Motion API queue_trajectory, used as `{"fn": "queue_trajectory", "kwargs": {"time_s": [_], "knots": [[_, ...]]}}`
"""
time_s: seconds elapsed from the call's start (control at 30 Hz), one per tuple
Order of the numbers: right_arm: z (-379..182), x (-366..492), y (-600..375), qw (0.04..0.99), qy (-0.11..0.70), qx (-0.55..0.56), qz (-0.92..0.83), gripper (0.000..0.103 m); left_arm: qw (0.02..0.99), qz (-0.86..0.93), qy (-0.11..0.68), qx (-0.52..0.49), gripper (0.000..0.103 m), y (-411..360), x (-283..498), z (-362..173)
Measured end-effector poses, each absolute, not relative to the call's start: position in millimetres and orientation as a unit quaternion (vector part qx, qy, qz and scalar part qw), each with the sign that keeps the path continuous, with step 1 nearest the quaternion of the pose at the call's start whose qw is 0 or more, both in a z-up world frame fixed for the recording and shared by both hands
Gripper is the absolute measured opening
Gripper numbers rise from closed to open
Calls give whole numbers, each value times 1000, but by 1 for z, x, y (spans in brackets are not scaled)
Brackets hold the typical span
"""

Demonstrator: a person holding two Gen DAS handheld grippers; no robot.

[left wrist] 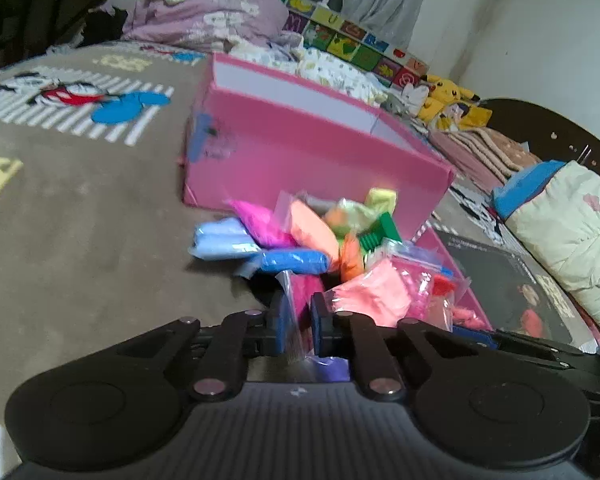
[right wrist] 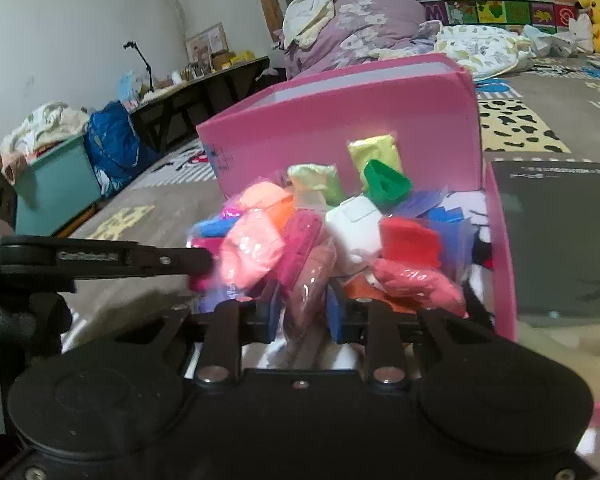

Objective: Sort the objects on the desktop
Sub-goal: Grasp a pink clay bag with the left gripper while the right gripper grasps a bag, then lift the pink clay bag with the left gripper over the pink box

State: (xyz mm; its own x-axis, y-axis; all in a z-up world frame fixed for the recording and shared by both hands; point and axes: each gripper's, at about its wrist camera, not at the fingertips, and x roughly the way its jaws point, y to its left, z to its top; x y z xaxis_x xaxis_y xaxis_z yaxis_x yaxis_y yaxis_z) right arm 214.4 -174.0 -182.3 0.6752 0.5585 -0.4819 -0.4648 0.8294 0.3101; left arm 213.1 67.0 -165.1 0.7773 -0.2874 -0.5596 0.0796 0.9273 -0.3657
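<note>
Left wrist view: the left tongs [left wrist: 298, 320] are clamping on the clear flap of a magenta clay bag [left wrist: 300, 300], low over a brown cartoon-print bed cover [left wrist: 80, 208]. Just ahead of the tongs a heap of clay bags [left wrist: 300, 240] is spilling across the cover, with a dark blue bag [left wrist: 292, 262] nearest and a pale blue one [left wrist: 220, 238] ahead to the left. Beyond the heap a pink box [left wrist: 300, 148] is standing open. Left of the tongs the cover is lying bare and wide; to the right a dark booklet [left wrist: 512, 292] and a cream quilt [left wrist: 572, 240] are crowding the edge.

Right wrist view: the right tongs [right wrist: 306, 312] are gripping a dusty-pink clay bag [right wrist: 312, 276] at the near side of the heap. A white block [right wrist: 354, 232] and a green plastic mould [right wrist: 386, 184] are sitting further ahead, against the pink box wall. The left tongs are reaching in from the left, touching the heap. Far left, a teal bin [right wrist: 56, 192] and a low dark bench [right wrist: 204, 92] are lining the white wall [right wrist: 60, 20]; piled bedding [right wrist: 360, 28] is filling the back.
</note>
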Motion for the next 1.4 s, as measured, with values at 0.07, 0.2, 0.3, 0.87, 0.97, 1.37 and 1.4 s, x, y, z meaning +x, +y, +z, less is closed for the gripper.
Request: {"fn": "queue_trajectory", "kwargs": {"time_s": [0.07,0.2,0.3,0.87,0.97,1.37,1.4], "knots": [[-179,213,-181,911,289,93,280,22,931,-92,312,-167,10,74,208,-159],[-176,209,-192,911,285,106,277,22,935,-75,301,-174,9,84,202,-149],[-174,209,-194,911,282,111,279,21,935,-60,302,-177,8,87,203,-146],[-197,215,-194,899,310,107,290,21,925,-36,360,-121,14,63,211,-178],[-197,216,-194,900,306,108,292,21,928,-33,350,-122,14,64,207,-172],[-196,223,-188,895,308,100,308,20,935,-34,345,-72,11,51,199,-144],[-197,224,-188,893,310,101,311,18,937,-33,341,-67,11,50,201,-139]]}}
